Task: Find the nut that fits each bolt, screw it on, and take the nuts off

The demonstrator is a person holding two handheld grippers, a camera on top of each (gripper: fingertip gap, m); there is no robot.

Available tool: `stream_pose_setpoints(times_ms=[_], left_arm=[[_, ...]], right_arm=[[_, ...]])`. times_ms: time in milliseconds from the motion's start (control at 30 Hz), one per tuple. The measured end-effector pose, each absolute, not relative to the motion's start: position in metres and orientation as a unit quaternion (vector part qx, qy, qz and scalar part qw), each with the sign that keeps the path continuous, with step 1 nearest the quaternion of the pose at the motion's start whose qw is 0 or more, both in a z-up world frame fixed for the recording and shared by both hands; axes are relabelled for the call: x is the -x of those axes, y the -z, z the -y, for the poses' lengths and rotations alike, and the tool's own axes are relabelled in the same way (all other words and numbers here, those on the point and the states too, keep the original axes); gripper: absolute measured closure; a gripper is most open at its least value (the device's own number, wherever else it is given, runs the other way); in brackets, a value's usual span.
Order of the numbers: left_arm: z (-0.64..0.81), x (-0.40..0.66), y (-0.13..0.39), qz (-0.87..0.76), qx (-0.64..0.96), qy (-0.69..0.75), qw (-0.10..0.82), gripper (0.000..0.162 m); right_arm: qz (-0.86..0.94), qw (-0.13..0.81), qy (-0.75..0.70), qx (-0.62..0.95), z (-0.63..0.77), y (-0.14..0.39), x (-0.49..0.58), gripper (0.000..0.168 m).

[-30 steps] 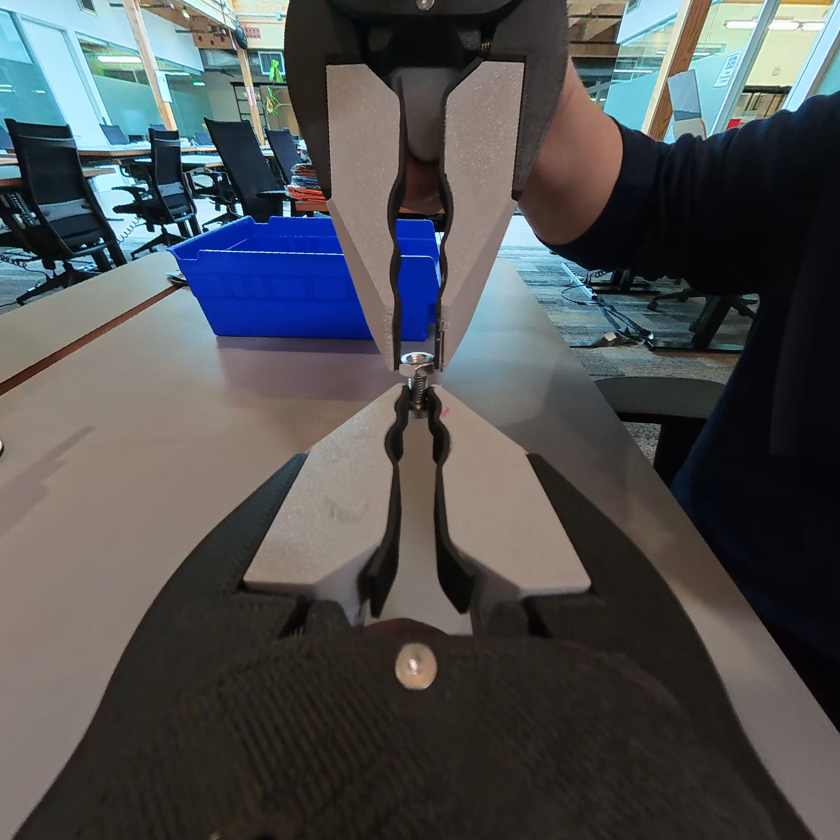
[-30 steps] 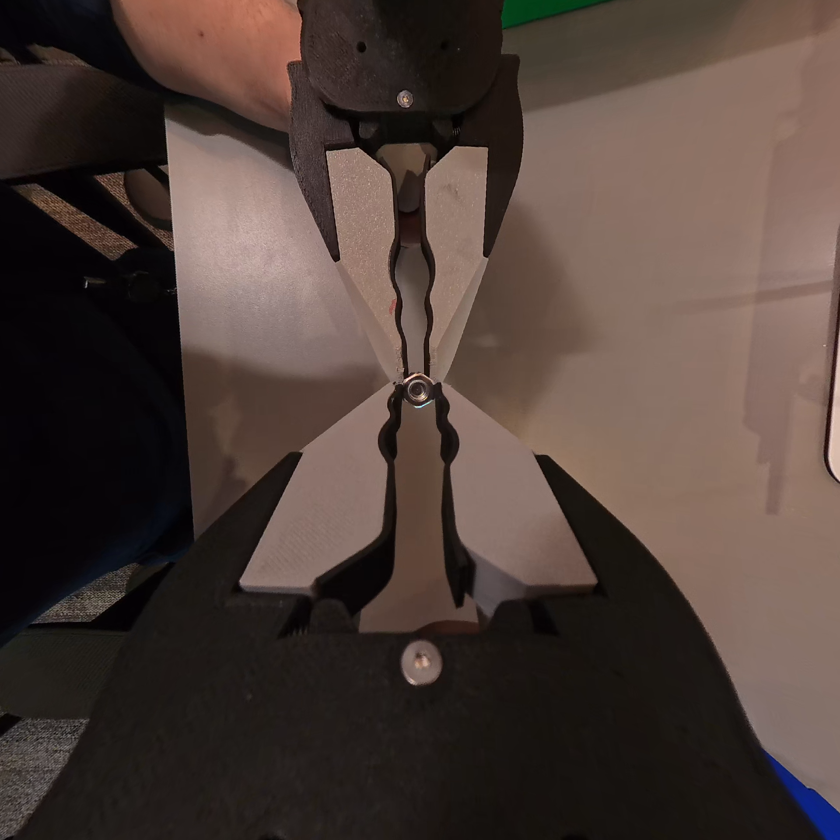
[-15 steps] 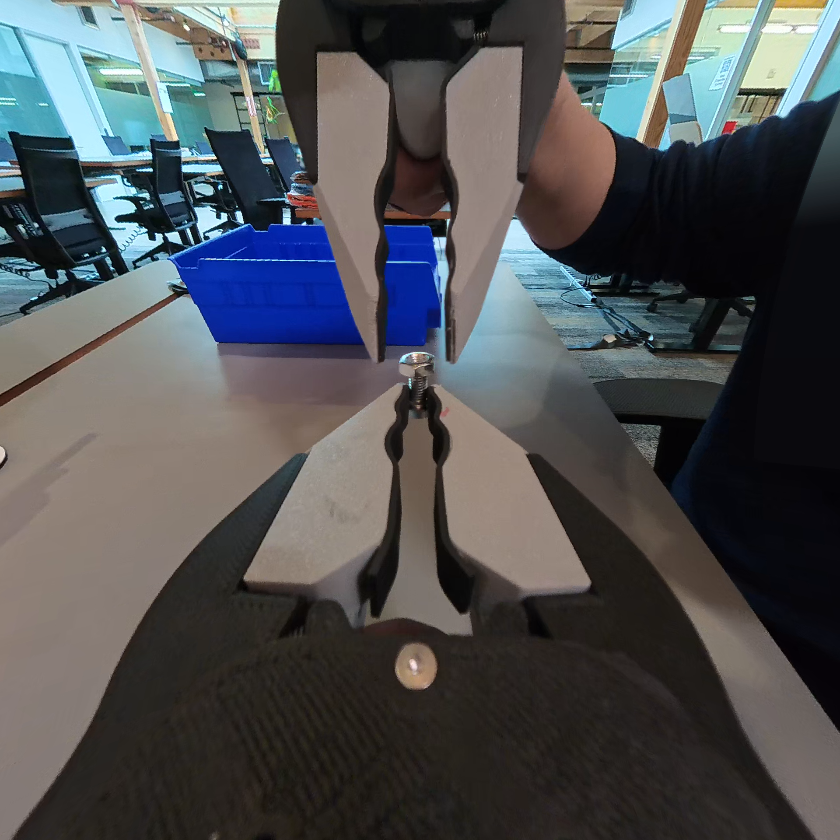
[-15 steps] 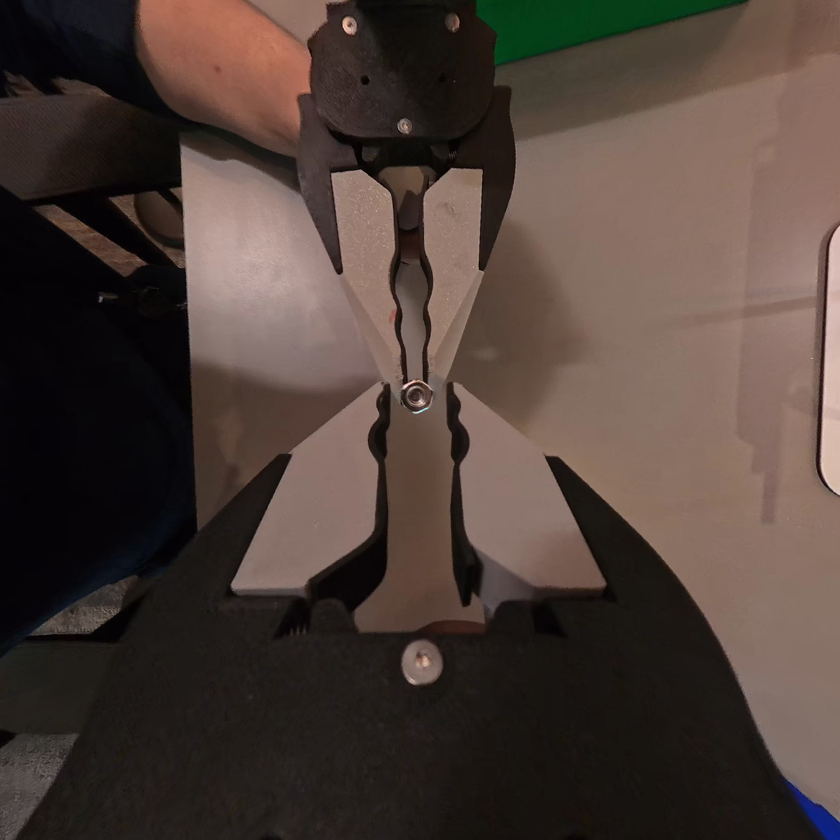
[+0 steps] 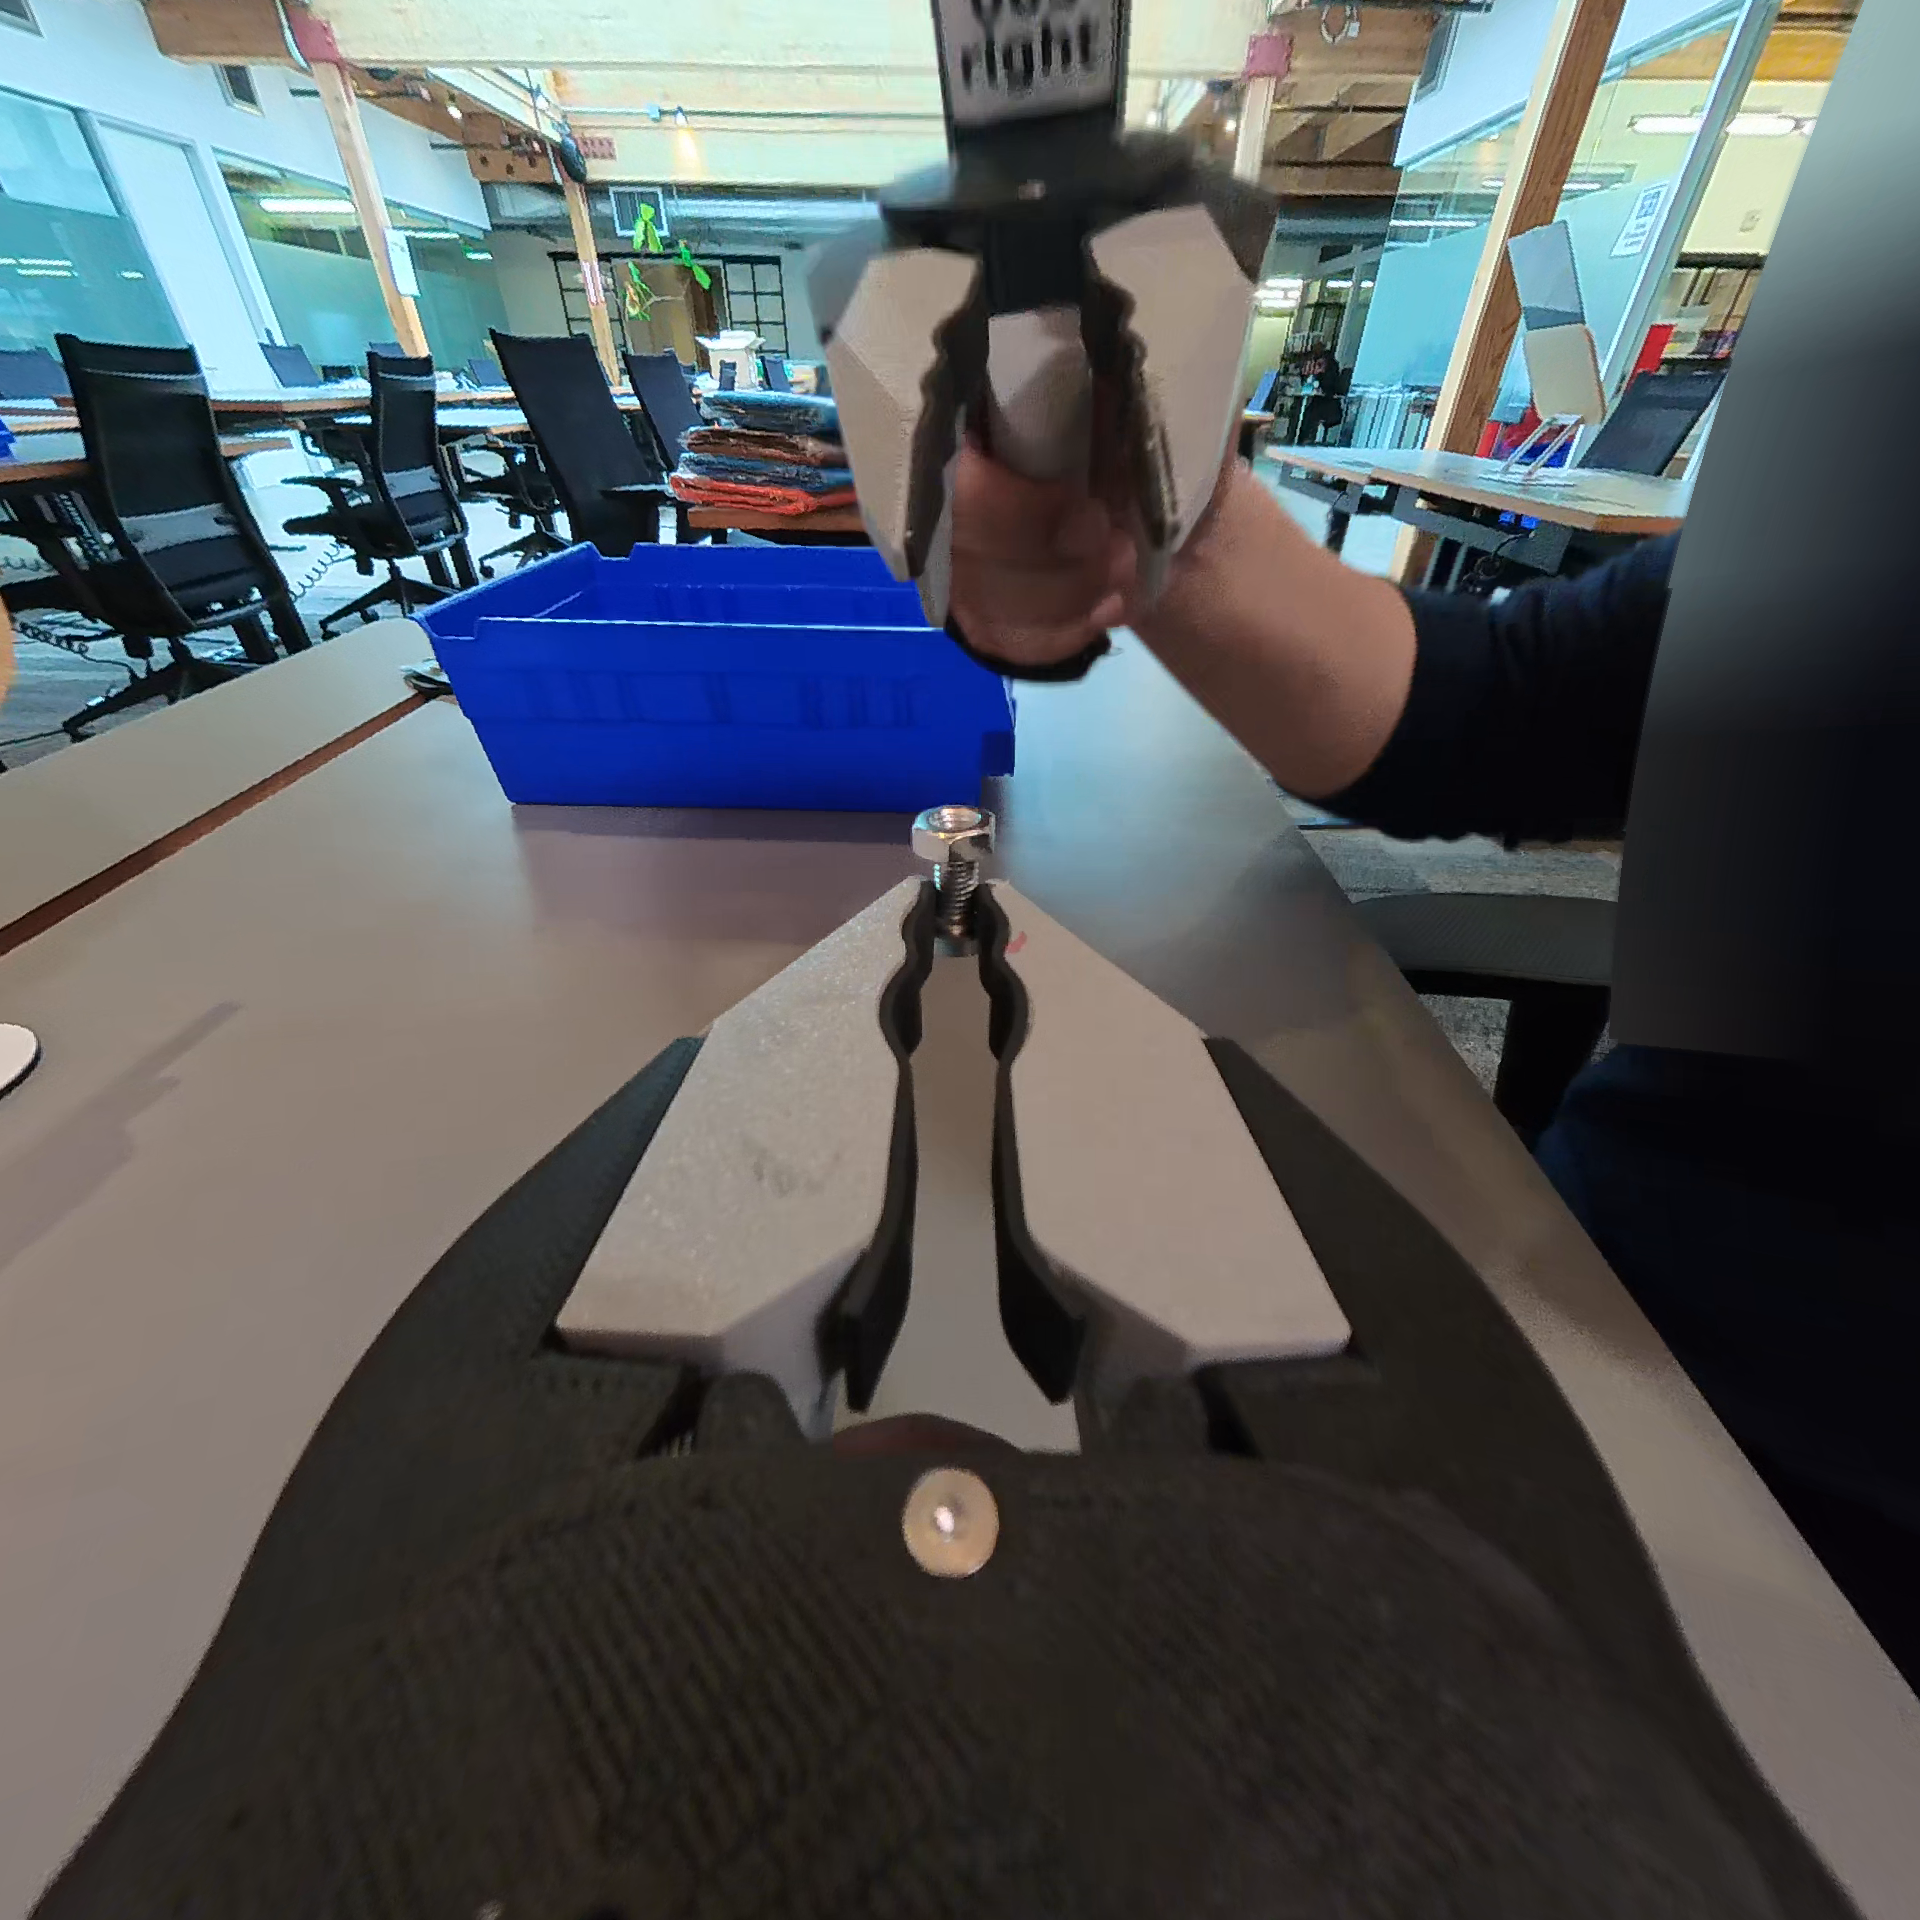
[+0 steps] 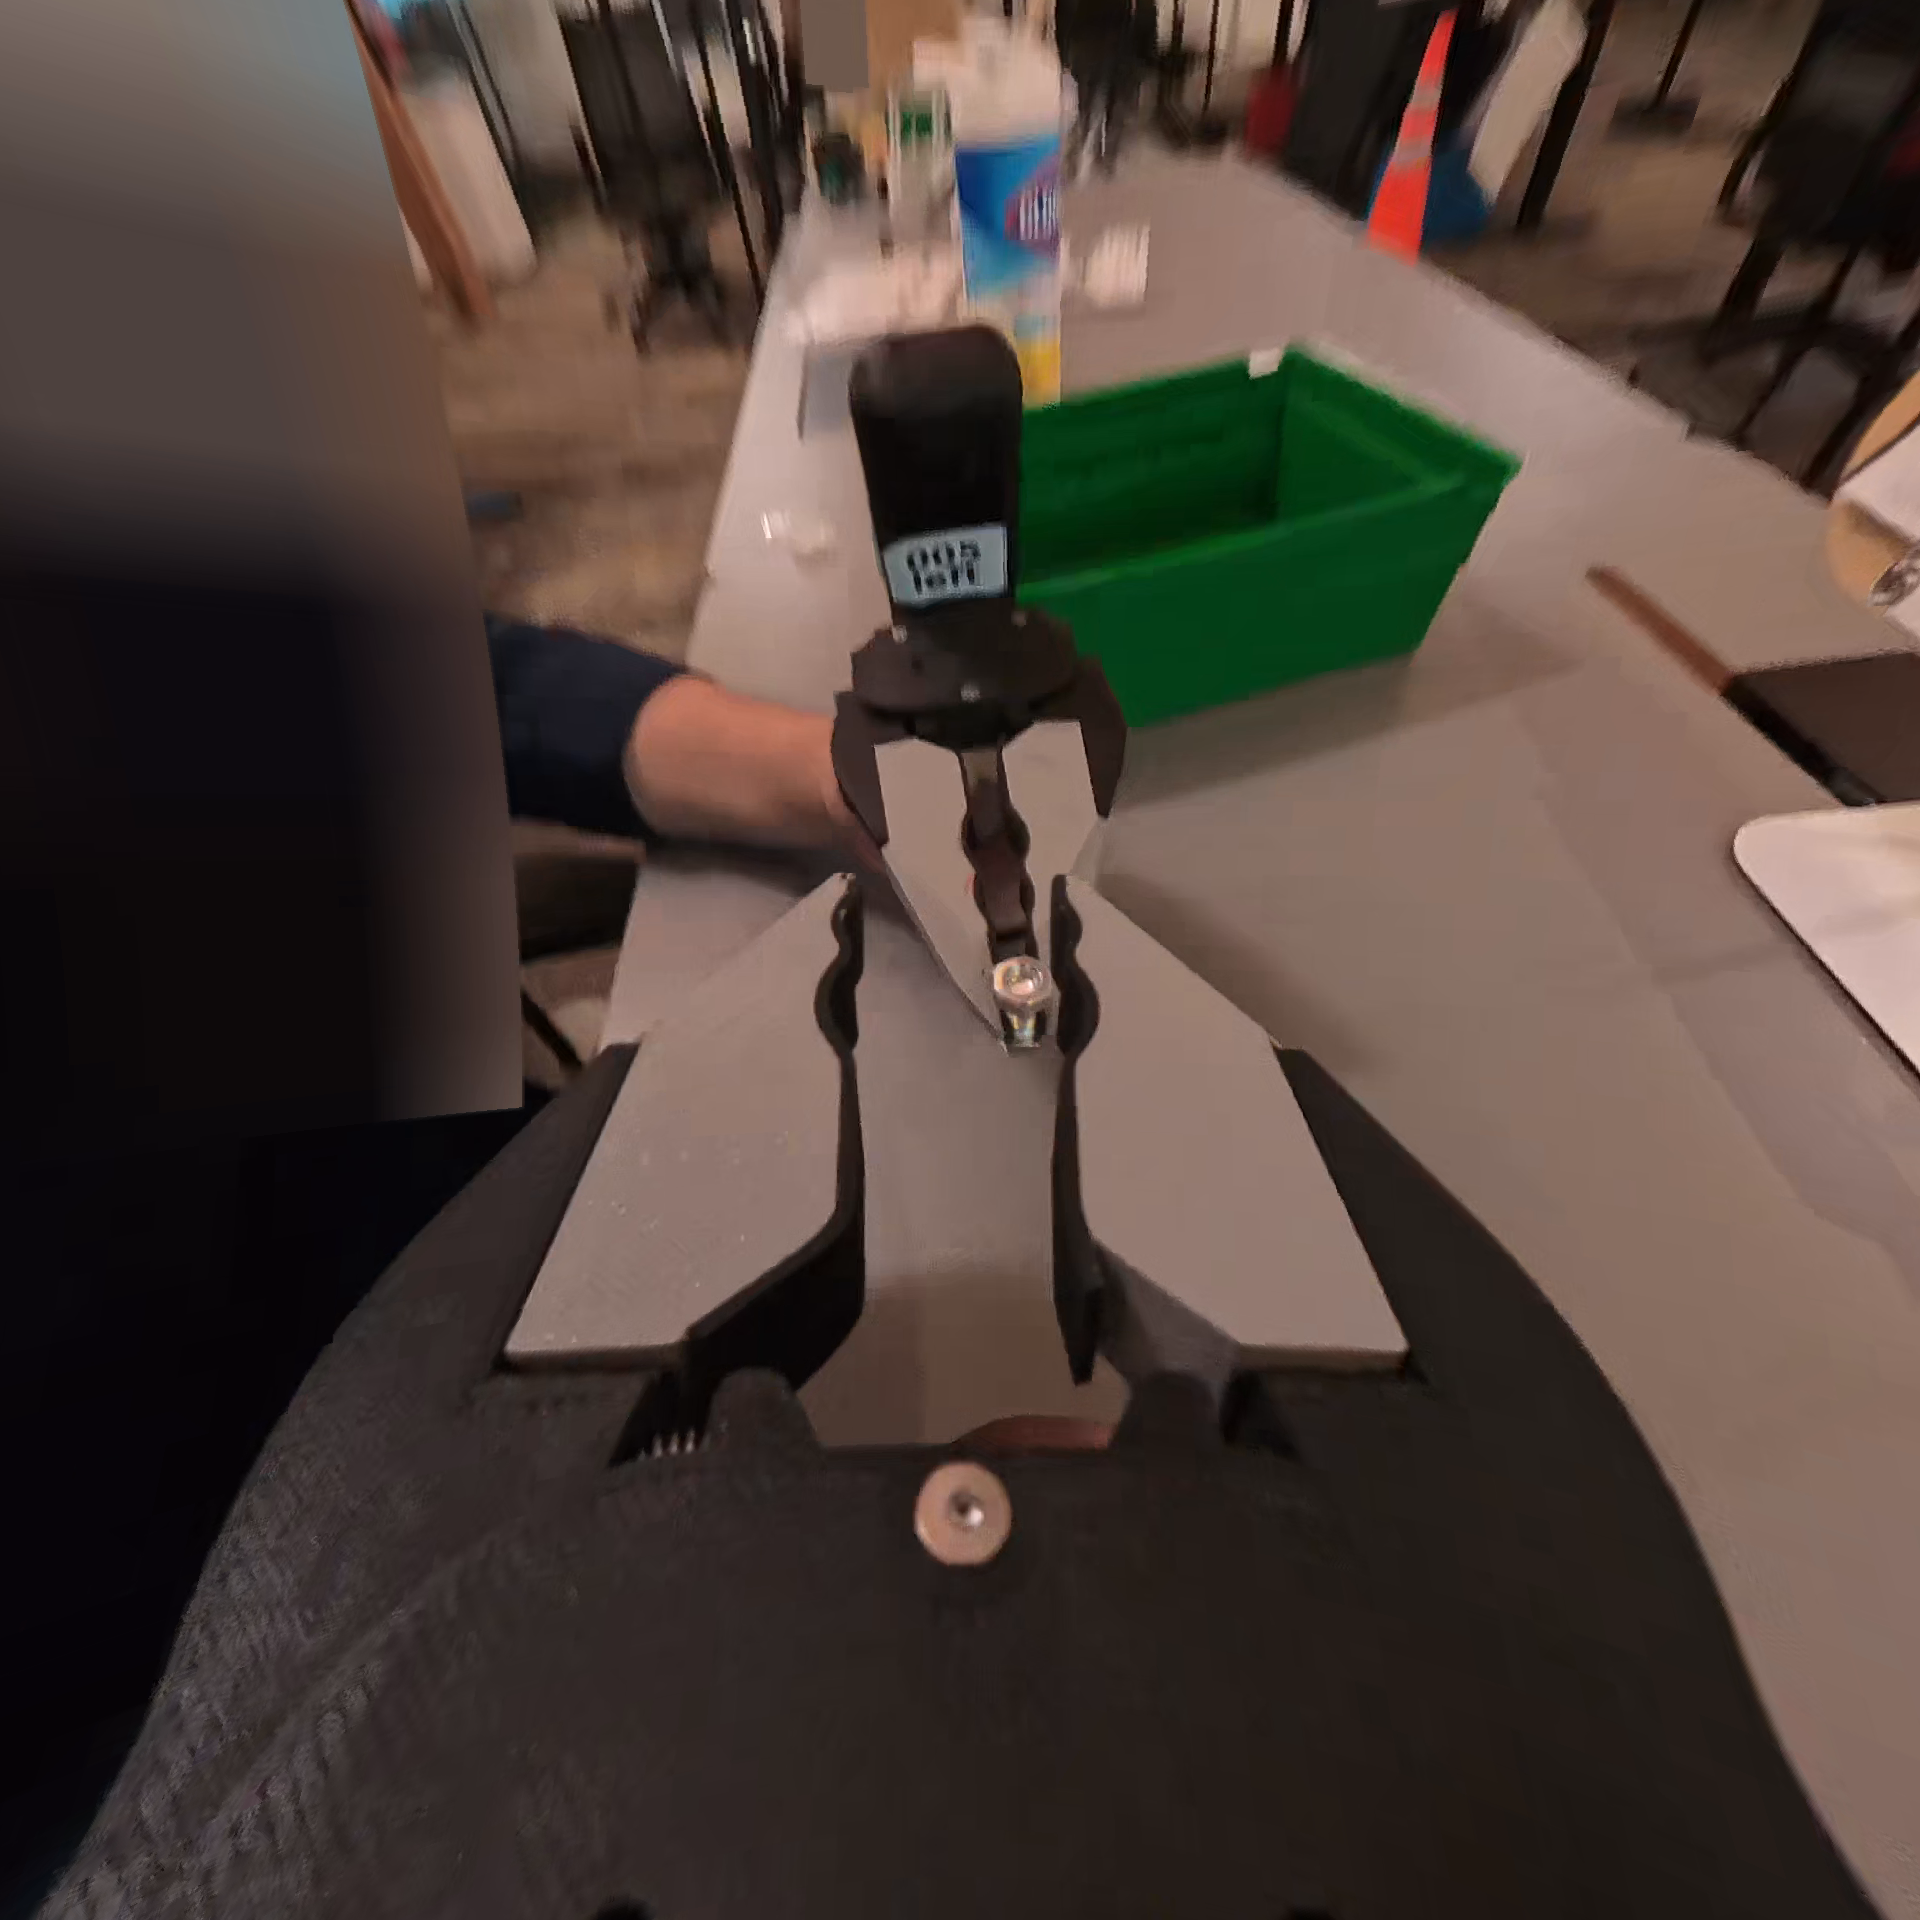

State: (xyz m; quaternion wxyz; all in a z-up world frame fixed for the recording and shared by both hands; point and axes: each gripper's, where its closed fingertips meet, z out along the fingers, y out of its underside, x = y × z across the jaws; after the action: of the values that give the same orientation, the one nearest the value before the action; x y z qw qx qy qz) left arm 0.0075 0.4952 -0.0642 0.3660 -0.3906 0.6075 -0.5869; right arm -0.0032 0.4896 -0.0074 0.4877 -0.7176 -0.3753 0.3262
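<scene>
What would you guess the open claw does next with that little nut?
Probably the right gripper comes back down and closes on the nut for another turn. Its jaws are open and lifted clear, while the left gripper clamps the bolt with the nut at its tip.

Left wrist view: looked low along the table toward a blue bin. Right wrist view: faced opposite, higher, toward a green bin. Shared close up: bolt and both grippers.

Blue bin, green bin, silver nut.
</scene>
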Motion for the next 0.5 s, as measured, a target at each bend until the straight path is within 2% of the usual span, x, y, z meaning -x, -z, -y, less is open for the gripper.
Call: stream_pose_setpoints(times_ms=[167, 333, 500], left_arm=[[-0.495, -0.004, 0.056, -0.593, 0.381, 0.606, 0.367, 0.157], [-0.494, -0.005, 0.057, -0.592, 0.380, 0.611, 0.363, 0.157], [-0.487, -0.006, 0.059, -0.603, 0.374, 0.604, 0.362, 0.157]], right_arm=[[0.348, 0.567, -0.335, 0.667, -0.490, 0.019, -0.005, 0.131], [0.335, 0.573, -0.360, 0.656, -0.492, 0.026, -0.003, 0.122], [0.340, 0.565, -0.373, 0.653, -0.491, 0.037, 0.006, 0.123]])
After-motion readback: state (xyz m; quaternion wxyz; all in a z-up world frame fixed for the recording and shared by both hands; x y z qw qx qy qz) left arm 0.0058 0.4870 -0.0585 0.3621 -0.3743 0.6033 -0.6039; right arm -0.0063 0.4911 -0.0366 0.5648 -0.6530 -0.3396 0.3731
